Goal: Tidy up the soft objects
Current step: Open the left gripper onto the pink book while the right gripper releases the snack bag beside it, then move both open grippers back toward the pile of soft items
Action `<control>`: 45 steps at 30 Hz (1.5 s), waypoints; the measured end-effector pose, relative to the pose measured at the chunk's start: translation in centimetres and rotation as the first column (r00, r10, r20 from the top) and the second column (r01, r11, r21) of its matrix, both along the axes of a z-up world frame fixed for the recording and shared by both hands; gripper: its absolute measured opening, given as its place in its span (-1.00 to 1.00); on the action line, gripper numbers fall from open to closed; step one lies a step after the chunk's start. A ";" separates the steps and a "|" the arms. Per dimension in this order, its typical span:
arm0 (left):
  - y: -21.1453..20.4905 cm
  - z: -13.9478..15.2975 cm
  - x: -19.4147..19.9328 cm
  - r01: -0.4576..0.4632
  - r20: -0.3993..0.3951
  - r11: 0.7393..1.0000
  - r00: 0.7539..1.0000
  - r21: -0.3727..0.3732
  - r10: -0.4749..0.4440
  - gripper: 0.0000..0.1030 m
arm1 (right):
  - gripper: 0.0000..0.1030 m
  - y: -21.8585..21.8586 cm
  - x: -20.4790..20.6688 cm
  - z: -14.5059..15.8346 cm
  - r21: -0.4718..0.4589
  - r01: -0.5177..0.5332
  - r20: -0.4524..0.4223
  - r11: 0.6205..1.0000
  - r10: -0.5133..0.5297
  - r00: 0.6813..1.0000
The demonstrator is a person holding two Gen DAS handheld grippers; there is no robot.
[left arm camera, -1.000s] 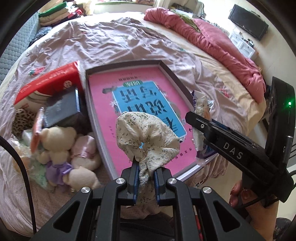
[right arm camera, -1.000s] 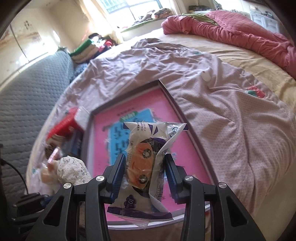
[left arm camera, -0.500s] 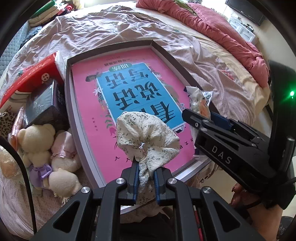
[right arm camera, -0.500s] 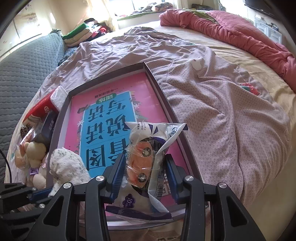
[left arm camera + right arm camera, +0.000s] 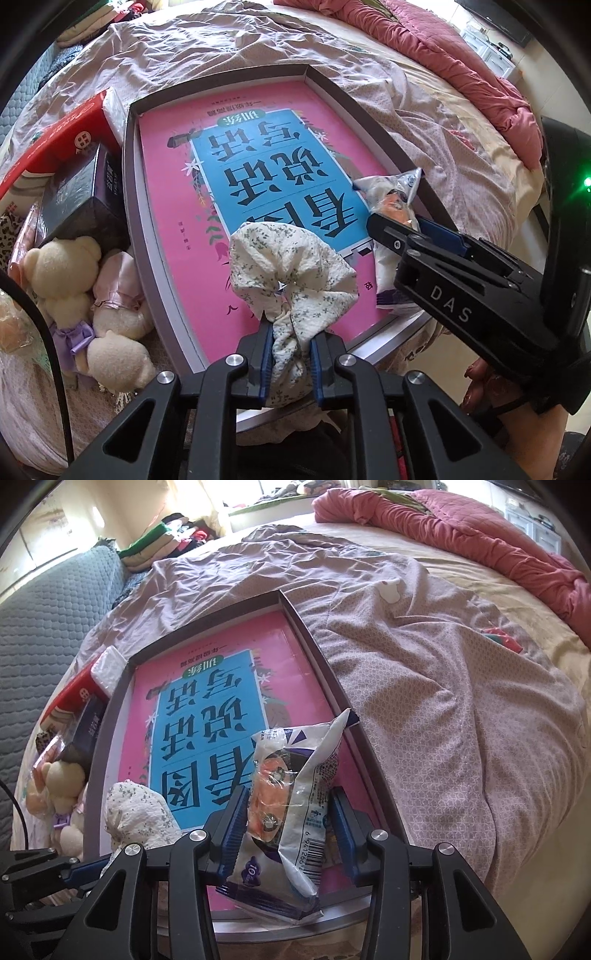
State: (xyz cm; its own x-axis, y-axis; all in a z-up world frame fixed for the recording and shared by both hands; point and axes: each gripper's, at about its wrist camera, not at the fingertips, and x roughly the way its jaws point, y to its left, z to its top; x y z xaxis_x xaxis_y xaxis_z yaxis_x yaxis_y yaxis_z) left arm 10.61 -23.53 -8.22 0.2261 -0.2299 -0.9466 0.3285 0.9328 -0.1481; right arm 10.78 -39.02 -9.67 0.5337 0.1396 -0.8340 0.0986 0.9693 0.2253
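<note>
My left gripper is shut on a cream floral fabric scrunchie and holds it over the near end of a grey-rimmed tray lined with a pink and blue book cover. My right gripper is shut on a crinkly white and purple snack packet over the tray's near right corner; the tray rim shows there too. The packet and right gripper also show in the left wrist view. The scrunchie shows at lower left of the right wrist view.
Left of the tray lie cream teddy bears, a dark box and a red box. The tray sits on a mauve bedspread. A pink quilt lies at the far right, folded clothes at the far left.
Both grippers have moved forward and lower over the tray, each keeping its hold. The tray fills more of both views.
</note>
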 end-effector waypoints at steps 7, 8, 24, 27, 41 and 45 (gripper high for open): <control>0.7 -0.1 -0.1 -0.016 -0.019 0.999 1.000 -0.028 0.016 -0.50 | -0.04 -0.1 -0.3 0.3 -0.013 0.007 0.003 1.000 -0.007 1.000; 0.8 -0.1 -0.1 -0.017 -0.018 0.999 1.000 -0.026 0.017 -0.44 | -0.03 -0.2 -0.4 0.4 -0.011 0.010 0.007 1.000 -0.010 1.000; 1.9 1.0 -0.8 -0.018 -0.021 0.999 1.000 -0.051 0.017 0.19 | 0.26 -0.8 -1.3 2.1 0.004 0.049 0.041 0.999 -0.049 0.998; 2.2 1.2 -0.8 -0.026 -0.025 0.998 0.999 -0.059 0.025 0.22 | 0.31 -0.8 -1.5 2.3 0.005 0.057 0.045 0.998 -0.058 0.997; 4.1 3.8 -1.3 -0.065 0.057 0.996 0.996 -0.059 0.068 0.37 | 0.44 -0.1 -2.0 3.8 -0.024 0.055 0.069 0.998 -0.053 0.996; 5.0 4.8 -1.3 -0.085 0.095 0.994 0.991 -0.068 0.091 0.40 | 0.45 0.4 -2.3 4.7 -0.034 0.042 0.090 0.999 -0.039 0.995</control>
State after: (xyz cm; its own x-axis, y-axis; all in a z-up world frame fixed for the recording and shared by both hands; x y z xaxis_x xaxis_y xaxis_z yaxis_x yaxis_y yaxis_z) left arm 9.27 -18.55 -3.45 0.3389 -0.2638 -0.9031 0.2615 0.9485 -0.1790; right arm 8.51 -38.63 -4.97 0.6107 0.0869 -0.7871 0.1190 0.9726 0.1997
